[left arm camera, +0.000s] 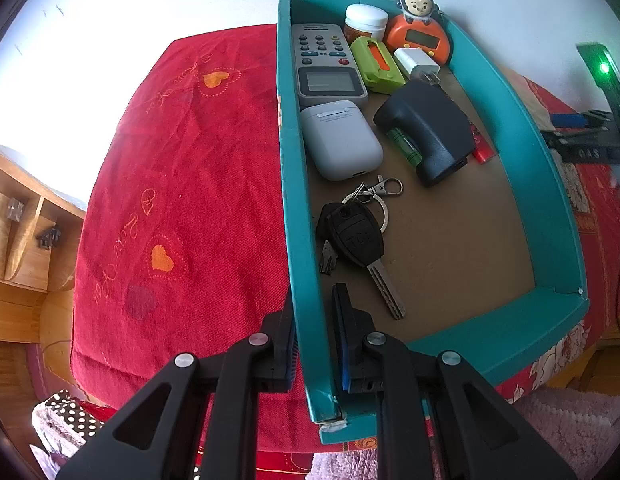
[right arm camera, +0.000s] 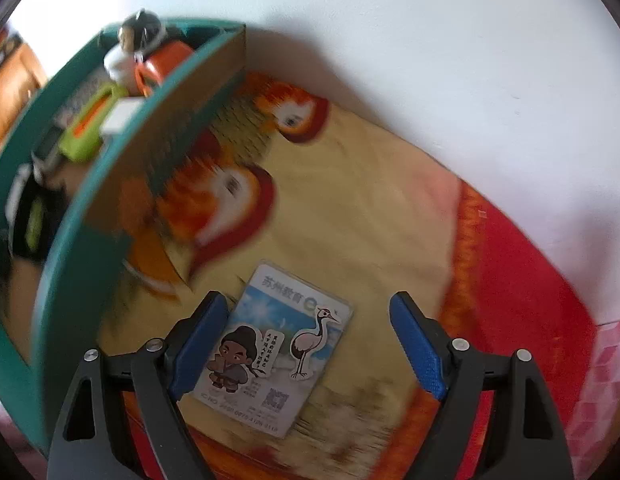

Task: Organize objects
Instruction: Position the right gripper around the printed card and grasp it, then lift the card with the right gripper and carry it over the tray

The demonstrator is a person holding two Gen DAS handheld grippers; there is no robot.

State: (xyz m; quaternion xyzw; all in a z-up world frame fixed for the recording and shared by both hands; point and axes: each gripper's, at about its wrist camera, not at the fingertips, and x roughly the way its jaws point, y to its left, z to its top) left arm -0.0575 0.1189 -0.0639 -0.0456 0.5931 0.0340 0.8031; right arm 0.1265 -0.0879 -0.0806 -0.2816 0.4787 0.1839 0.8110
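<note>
A teal cardboard box (left arm camera: 522,120) sits on a red cloth. My left gripper (left arm camera: 315,320) is shut on the box's left wall near the front corner, one finger inside and one outside. Inside lie a bunch of keys (left arm camera: 358,236), a grey earbud case (left arm camera: 342,140), a remote (left arm camera: 326,64), a black charger (left arm camera: 430,128) and smaller items at the far end. In the right wrist view a picture card (right arm camera: 278,344) lies flat on a patterned cloth beside the teal box (right arm camera: 62,248). My right gripper (right arm camera: 310,300) hangs open above the card, its fingers to either side.
At the box's far end stand an orange monkey timer (left arm camera: 420,34), a white-lidded jar (left arm camera: 366,20), a green case (left arm camera: 376,64) and a white plug (left arm camera: 416,62). A white wall runs behind the bed. Wooden furniture (left arm camera: 18,240) is at the left.
</note>
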